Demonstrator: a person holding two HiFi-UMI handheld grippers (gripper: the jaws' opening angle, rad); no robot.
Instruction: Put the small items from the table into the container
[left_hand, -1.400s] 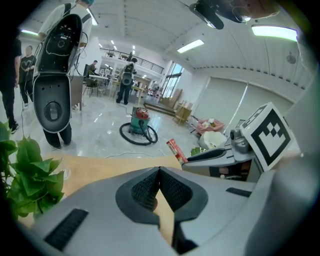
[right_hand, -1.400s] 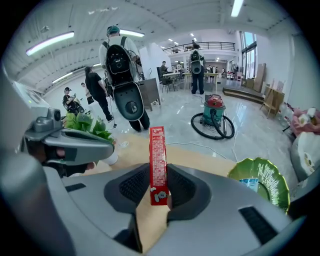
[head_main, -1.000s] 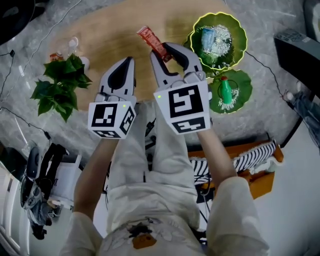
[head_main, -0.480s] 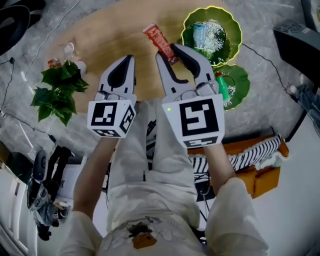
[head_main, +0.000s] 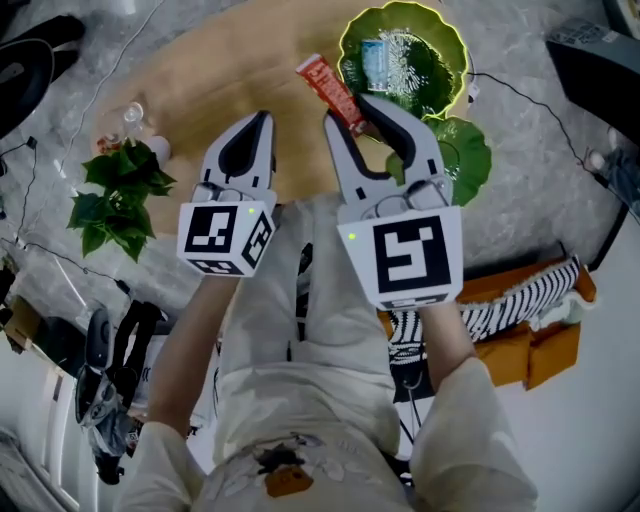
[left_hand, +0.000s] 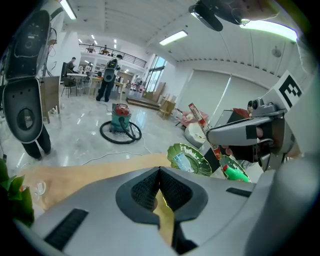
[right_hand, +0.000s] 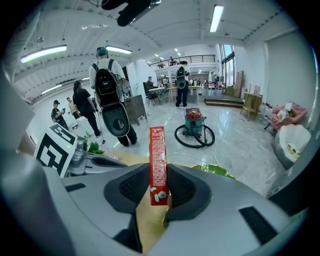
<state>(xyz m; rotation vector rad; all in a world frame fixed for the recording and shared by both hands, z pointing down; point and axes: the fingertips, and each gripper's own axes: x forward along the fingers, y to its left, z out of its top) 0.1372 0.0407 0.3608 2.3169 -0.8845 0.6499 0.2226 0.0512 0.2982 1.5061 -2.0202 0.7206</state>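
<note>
The left gripper (head_main: 262, 122) hovers over the wooden table (head_main: 220, 70), jaws pressed together on nothing. The right gripper (head_main: 350, 110) pinches a long red snack packet (head_main: 328, 83) held above the table, just left of the green leaf-shaped dish (head_main: 445, 35).

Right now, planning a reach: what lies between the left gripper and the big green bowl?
Head view: the red packet clamped in the right gripper.
</note>
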